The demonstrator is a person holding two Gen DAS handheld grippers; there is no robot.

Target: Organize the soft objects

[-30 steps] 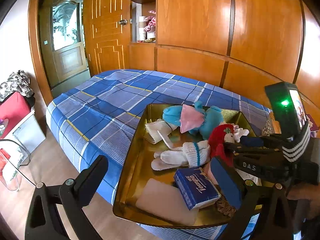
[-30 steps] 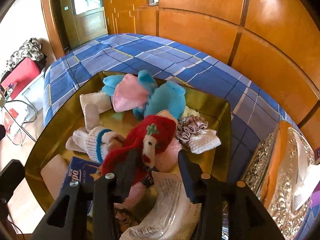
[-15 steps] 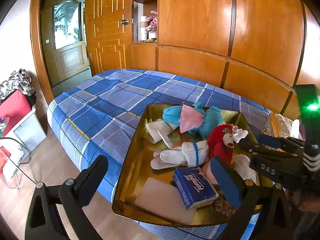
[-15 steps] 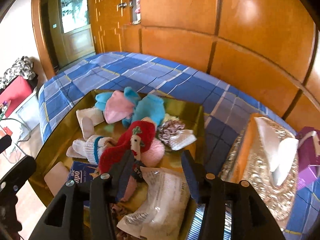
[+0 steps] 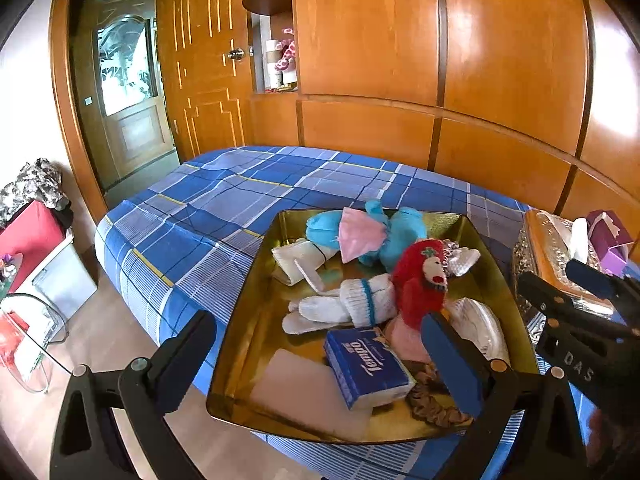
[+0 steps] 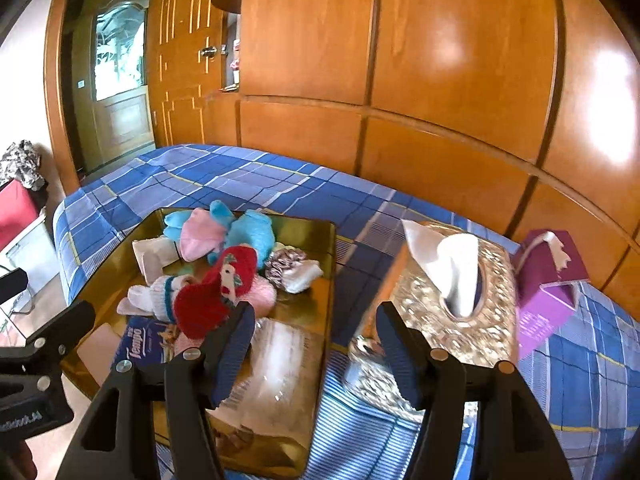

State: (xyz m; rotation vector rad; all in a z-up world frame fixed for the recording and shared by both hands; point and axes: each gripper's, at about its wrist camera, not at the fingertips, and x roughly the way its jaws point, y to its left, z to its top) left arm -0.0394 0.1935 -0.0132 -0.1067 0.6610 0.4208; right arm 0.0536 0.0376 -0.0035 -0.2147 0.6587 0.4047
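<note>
A gold tray (image 5: pixel 256 320) (image 6: pixel 320 280) lies on the blue plaid bed and holds soft things: a blue and pink plush (image 5: pixel 372 232) (image 6: pixel 224 228), a red knitted doll (image 5: pixel 420 280) (image 6: pixel 216 292), white gloves (image 5: pixel 344 308), a blue Tempo tissue pack (image 5: pixel 368 364), a white sponge (image 5: pixel 304 388) and a clear packet (image 6: pixel 276 364). My left gripper (image 5: pixel 320 364) is open and empty over the tray's near edge. My right gripper (image 6: pixel 316 340) is open and empty above the tray's right rim, beside the tissue box; it shows at the right of the left wrist view (image 5: pixel 568 292).
An ornate gold tissue box (image 6: pixel 452 312) (image 5: pixel 556 248) and a purple carton (image 6: pixel 548 280) stand on the bed right of the tray. Wooden wall panels rise behind the bed. A red box (image 5: pixel 28 236) and a glass table (image 5: pixel 24 340) stand on the floor at left.
My right gripper has drawn back and swung right, away from the red doll toward the tissue box, its fingers wider apart. The left gripper has barely moved.
</note>
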